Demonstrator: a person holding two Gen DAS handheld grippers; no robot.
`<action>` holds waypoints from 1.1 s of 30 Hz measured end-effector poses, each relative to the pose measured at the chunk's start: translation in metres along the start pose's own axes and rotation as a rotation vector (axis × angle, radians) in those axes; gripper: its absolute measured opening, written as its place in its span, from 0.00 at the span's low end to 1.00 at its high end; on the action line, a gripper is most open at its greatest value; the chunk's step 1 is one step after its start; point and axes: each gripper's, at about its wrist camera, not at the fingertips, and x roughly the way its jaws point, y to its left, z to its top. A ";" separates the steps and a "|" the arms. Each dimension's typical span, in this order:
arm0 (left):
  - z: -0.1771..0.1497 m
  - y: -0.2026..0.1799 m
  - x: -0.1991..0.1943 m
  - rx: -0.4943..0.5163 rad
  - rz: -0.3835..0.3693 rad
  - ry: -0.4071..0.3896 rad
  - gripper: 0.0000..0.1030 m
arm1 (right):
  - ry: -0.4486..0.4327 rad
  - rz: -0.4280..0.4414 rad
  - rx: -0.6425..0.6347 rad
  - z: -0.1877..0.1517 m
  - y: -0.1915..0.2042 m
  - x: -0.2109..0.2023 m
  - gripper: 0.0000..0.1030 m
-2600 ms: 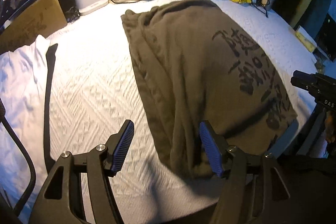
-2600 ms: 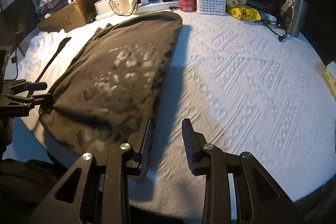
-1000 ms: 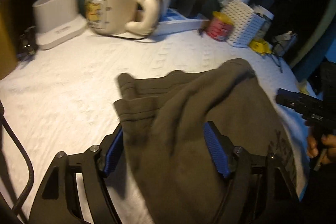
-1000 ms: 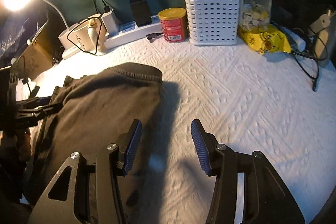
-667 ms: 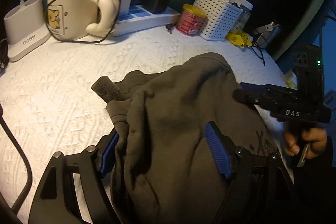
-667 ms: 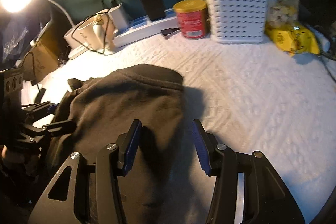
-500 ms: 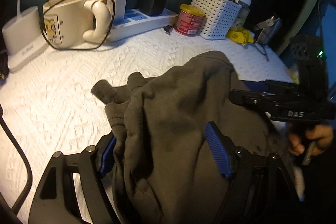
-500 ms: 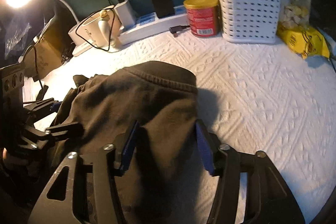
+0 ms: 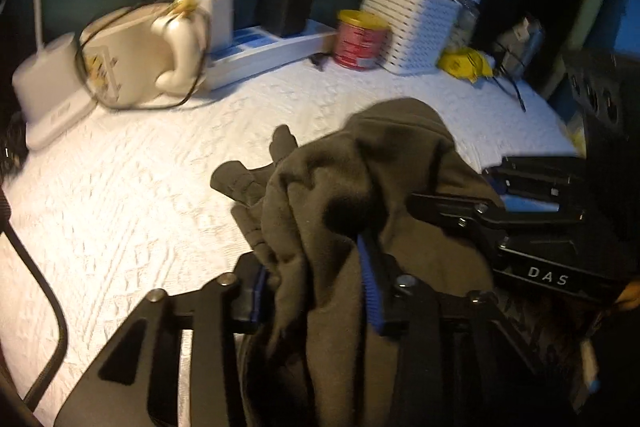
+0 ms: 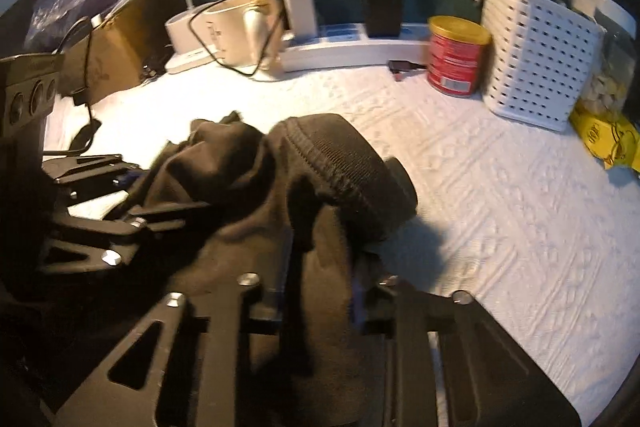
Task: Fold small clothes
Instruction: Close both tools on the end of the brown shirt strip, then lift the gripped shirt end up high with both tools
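A: What has changed since the earlier frames?

B: The dark olive-brown cotton garment [image 9: 360, 163], which lay spread flat on the white quilted worktop [image 9: 120, 187], is now bunched into a raised heap at its far end. Both pairs of tongs have just been closing, each with cloth between the pads.

A: Take it from the left.

B: In the left wrist view a white lamp base [image 9: 48, 95] stands at the far left, then a cream mug wrapped in a black cable [image 9: 136, 63], a white power strip [image 9: 272, 47], a red tin with a yellow lid [image 9: 360, 41] and a white perforated plastic basket [image 9: 416, 31]. None of them touches the garment.

A: And the tongs?

B: The left tongs [image 9: 316, 291] pinch a gathered fold of the garment between their blue pads. Just beside them, the right tongs [image 10: 320, 295] pinch the ribbed-hem edge [image 10: 332, 155], which humps up above them.

A: Which step is this?

B: I judge it to be the grip for a lengthwise fold: the far edge is seized at two points.

A: What does the next move call for?

B: Probably lifting both corners together and carrying them toward the near edge, keeping the hands level and apart so the cloth lands flat rather than crumpled.
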 end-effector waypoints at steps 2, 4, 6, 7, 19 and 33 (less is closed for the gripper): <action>-0.001 -0.007 0.000 0.033 0.004 -0.002 0.27 | 0.000 0.008 0.000 0.000 0.000 -0.001 0.19; -0.001 -0.006 -0.001 0.027 -0.009 -0.005 0.25 | -0.007 0.015 0.010 -0.001 -0.001 -0.003 0.18; -0.001 -0.002 -0.003 0.003 -0.027 -0.009 0.24 | -0.021 0.013 0.014 -0.001 0.000 -0.009 0.17; -0.002 -0.002 -0.004 -0.004 -0.033 -0.011 0.23 | -0.030 0.012 0.013 -0.002 0.002 -0.012 0.17; -0.004 -0.011 -0.039 -0.057 -0.067 -0.103 0.22 | -0.118 -0.008 0.014 -0.007 0.011 -0.054 0.17; -0.003 -0.035 -0.094 -0.019 -0.065 -0.228 0.22 | -0.233 -0.040 0.004 -0.015 0.029 -0.111 0.16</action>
